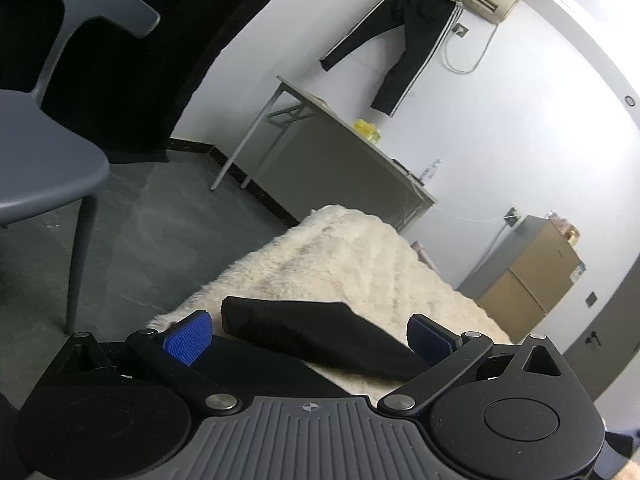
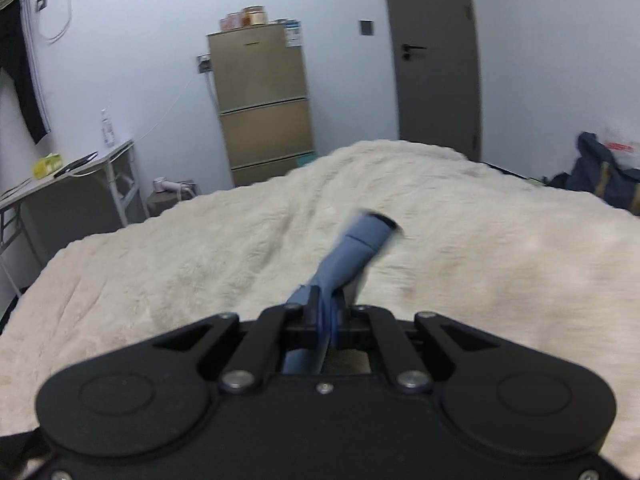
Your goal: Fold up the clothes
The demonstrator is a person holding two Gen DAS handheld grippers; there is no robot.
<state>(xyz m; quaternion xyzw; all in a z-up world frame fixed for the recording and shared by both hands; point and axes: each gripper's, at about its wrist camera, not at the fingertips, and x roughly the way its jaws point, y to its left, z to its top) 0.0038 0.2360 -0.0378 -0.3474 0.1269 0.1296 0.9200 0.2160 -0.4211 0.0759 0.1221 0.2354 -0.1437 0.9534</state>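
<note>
A folded black garment [image 1: 316, 332] lies on the cream fluffy blanket [image 1: 344, 252] in the left wrist view, just ahead of my left gripper [image 1: 310, 334]. That gripper is open, its blue pads [image 1: 188, 336] spread to either side of the black fold without touching it. In the right wrist view my right gripper [image 2: 326, 312] is shut on a blue-grey sock [image 2: 352, 252]. The sock hangs forward from the jaws above the blanket [image 2: 200, 252], its dark-edged cuff at the far end, blurred by motion.
A grey chair [image 1: 48, 152] stands on the floor at the left. A grey desk [image 1: 320, 140] runs along the wall under hanging black trousers [image 1: 408, 36]. A tan fridge [image 2: 262, 104], a grey door [image 2: 436, 52] and a dark blue bag [image 2: 600, 176] lie beyond the bed.
</note>
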